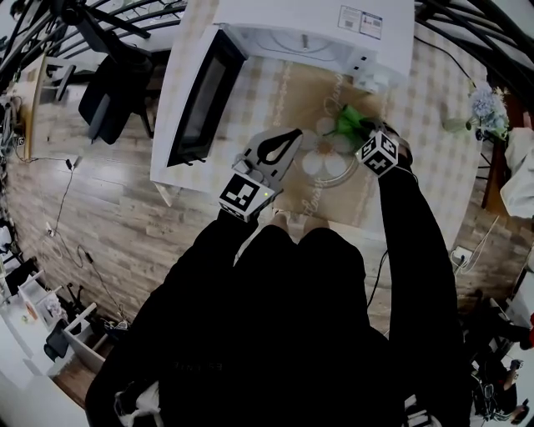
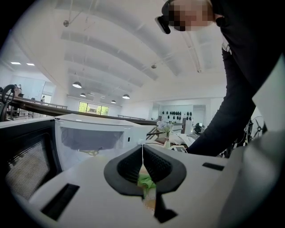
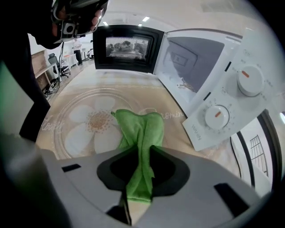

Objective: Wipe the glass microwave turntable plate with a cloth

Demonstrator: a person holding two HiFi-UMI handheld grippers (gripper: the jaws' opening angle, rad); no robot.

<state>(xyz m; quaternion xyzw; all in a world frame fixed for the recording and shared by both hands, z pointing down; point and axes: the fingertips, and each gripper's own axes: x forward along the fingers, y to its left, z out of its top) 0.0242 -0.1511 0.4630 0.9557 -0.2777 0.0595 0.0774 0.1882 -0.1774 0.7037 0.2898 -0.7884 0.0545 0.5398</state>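
Gripping green cloth (image 3: 141,129) over glass plate (image 3: 60,133): right tongs (image 3: 141,152); left tongs (image 2: 142,150) closed together.

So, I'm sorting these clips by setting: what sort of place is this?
Likely a large lab or open office staged as a kitchen, not a home: the microwave sits on a clothed table, but pendant lamps hang from a high industrial ceiling, and cables trail over the wood floor.

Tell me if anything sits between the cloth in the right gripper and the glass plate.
Nothing visible does. The green cloth, clamped in the right gripper, drapes straight down to the glass plate, and its free end appears to lie on the glass. The open microwave stands beyond the plate's rim.
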